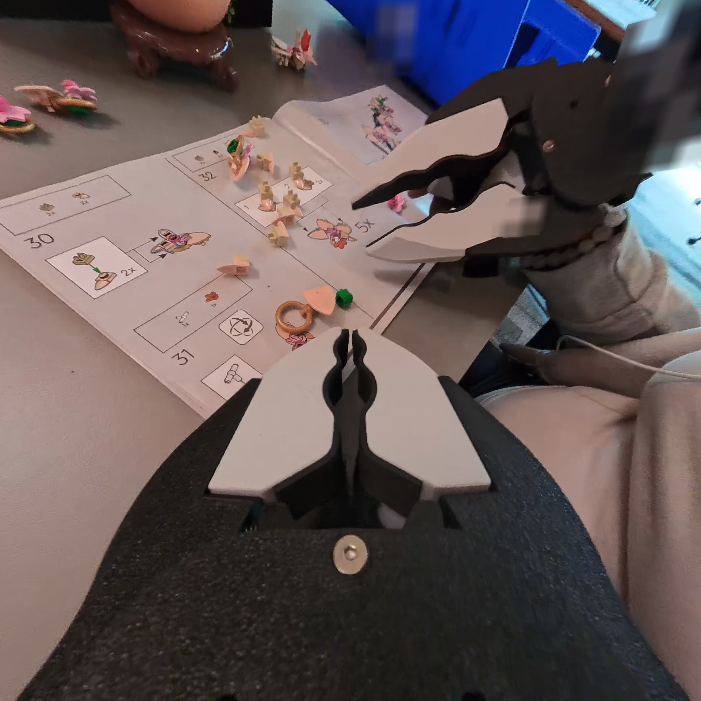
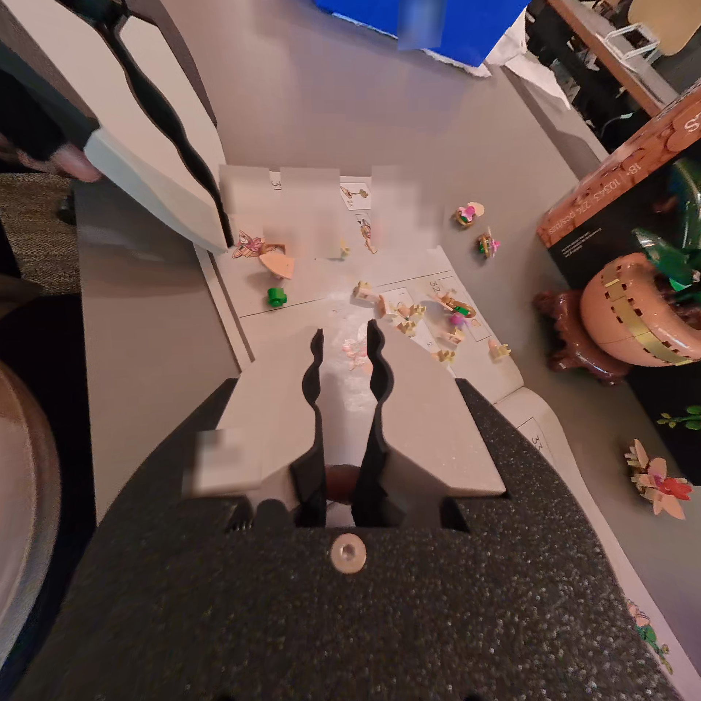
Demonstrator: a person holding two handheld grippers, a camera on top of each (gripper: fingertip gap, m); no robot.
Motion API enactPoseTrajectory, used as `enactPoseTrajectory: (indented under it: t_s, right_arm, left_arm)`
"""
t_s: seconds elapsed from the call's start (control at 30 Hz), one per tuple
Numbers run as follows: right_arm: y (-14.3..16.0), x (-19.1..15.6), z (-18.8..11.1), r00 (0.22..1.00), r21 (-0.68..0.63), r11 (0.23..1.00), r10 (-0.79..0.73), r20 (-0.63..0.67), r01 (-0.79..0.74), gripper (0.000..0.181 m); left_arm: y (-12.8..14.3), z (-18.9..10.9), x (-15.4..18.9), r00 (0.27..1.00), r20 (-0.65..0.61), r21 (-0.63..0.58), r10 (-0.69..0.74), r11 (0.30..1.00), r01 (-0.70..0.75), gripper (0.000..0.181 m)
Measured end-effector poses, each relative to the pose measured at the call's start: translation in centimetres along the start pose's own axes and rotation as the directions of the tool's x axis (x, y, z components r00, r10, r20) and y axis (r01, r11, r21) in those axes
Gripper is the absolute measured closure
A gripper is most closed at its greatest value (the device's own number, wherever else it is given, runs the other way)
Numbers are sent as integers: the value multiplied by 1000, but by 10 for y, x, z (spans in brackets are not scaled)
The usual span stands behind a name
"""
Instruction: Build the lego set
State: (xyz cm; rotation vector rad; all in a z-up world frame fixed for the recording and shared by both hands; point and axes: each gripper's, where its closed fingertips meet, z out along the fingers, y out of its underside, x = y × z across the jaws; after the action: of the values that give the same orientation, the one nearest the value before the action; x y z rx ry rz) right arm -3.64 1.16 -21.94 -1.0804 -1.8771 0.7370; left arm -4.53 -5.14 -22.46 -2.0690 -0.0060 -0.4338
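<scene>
My left gripper (image 1: 349,333) is shut and empty, low over the near edge of the open instruction booklet (image 1: 159,242). Just ahead of its tips lie a gold ring (image 1: 294,315), a peach petal (image 1: 320,299) and a green stud (image 1: 344,297). My right gripper (image 2: 345,329) is open and empty above the booklet (image 2: 315,303); it also shows in the left wrist view (image 1: 363,227). A small pink piece (image 1: 397,202) shows behind its fingers. The green stud (image 2: 276,296) and petal (image 2: 278,265) lie to its left, and several peach-and-tan petal pieces (image 2: 406,315) to its right.
Several petal pieces (image 1: 280,201) and a part-built flower (image 1: 239,155) lie on the page. Finished flowers (image 1: 72,100) sit at the far left. A brown stand with a pot (image 2: 626,322), the set's box (image 2: 614,197) and a blue box (image 1: 455,38) stand behind. The table's edge runs by the booklet. The left gripper is farther from the part-built flower (image 1: 239,155), some 15 cm, than the right, some 8 cm. It is also in sight in the right wrist view (image 2: 456,307).
</scene>
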Motion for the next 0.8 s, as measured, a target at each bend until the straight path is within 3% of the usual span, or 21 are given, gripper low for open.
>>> enactPoseTrajectory:
  t_s: [0.03,0.27,0.37,0.5,0.7,0.8]
  right_arm:
    - [-1,1,-1,1000,10,1000,1,-9,-1,159]
    - [-25,15,-29,988,276,949,147,53,-156,160]
    - [-36,27,-47,977,420,883,211,42,-208,163]
    - [-39,33,-56,960,485,830,264,95,-276,163]
    - [-45,38,-64,937,551,759,310,162,-346,159]
    - [-59,33,-61,903,573,698,331,274,-430,153]
  left_arm:
    - [-1,-1,1,1000,-17,14,-9,1000,9,179]
    - [-12,-7,24,987,-160,67,-3,998,14,180]
    - [-52,-17,48,964,-247,142,96,988,-62,181]
    - [-112,-14,73,887,-425,259,178,963,-69,181]
    - [-84,9,47,846,-519,282,119,959,38,181]
    - [-84,8,42,825,-558,271,95,960,73,181]
